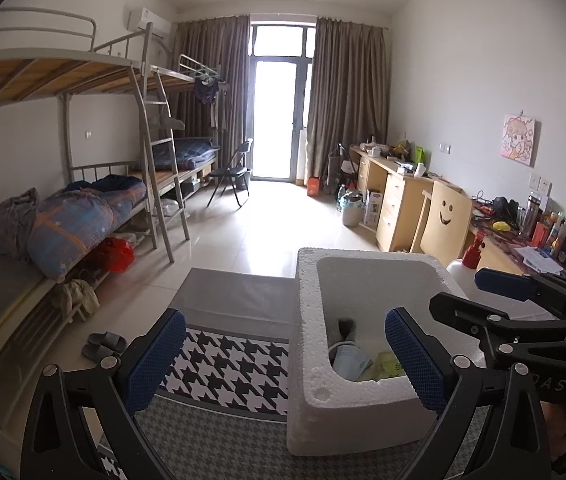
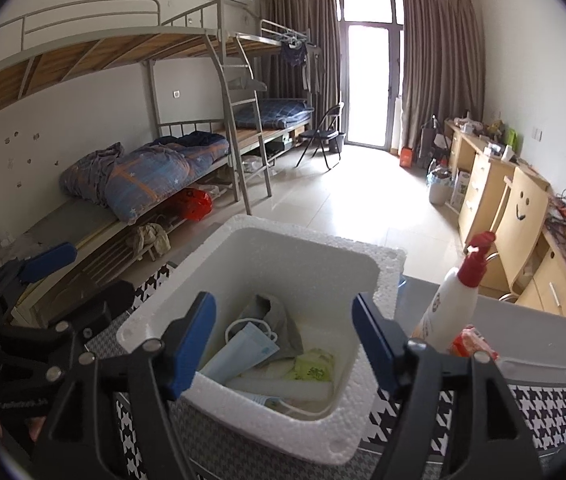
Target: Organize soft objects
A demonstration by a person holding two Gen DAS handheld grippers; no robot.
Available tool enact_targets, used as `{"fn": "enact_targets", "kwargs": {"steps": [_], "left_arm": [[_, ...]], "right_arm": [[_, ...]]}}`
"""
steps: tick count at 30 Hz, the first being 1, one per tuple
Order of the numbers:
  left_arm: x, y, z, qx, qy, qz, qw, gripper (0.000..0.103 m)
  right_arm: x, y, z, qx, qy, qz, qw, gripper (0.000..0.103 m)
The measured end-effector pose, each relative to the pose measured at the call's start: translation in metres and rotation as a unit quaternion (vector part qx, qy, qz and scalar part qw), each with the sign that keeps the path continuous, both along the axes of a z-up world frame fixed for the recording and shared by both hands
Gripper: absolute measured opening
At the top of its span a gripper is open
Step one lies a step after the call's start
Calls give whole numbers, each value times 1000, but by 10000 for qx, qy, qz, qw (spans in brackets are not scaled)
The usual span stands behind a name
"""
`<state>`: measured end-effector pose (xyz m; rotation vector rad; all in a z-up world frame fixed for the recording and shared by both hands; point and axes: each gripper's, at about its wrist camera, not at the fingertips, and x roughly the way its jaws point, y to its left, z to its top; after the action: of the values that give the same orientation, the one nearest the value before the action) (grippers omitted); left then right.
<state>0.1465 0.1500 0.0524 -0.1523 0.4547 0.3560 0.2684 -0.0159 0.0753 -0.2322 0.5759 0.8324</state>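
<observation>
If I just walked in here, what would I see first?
Probably the white foam box right in front, sitting on the black-and-white patterned cloth. Inside lie a blue face mask, a grey cloth and a green packet. The left gripper and right gripper are both open and empty.

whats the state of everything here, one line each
left claw: open, holding nothing
right claw: open, holding nothing
foam box: no lid on, upright
face mask: inside the box, lying loose
grey cloth: inside the box, crumpled
green packet: inside the box, lying flat
spray bottle: upright beside the box, red nozzle on
curtains: drawn apart
</observation>
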Motion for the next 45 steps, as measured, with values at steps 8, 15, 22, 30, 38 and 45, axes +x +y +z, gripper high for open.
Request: {"fn": "enact_targets", "kwargs": {"steps": [8, 15, 22, 30, 38, 45], "left_arm": [[-4, -9, 3, 75, -27, -41, 10000, 100], [-8, -18, 6, 124, -56, -128, 9998, 100], [-13, -28, 10, 191, -114, -195, 9996, 100], [-18, -38, 11, 203, -116, -299, 9993, 100], [-28, -49, 15, 253, -189, -397, 9987, 100], [-38, -59, 14, 267, -196, -472, 9983, 100]], "right_arm": [[-3, -15, 4, 99, -59, -152, 9998, 75], [-6, -29, 7, 268, -100, -335, 9990, 87], [-13, -40, 10, 338, -206, -427, 9983, 89], [-20, -56, 9, 427, -191, -488, 9977, 89], [-30, -69, 11, 518, -225, -554, 9969, 89], [-40, -82, 13, 637, -229, -620, 9958, 89]]}}
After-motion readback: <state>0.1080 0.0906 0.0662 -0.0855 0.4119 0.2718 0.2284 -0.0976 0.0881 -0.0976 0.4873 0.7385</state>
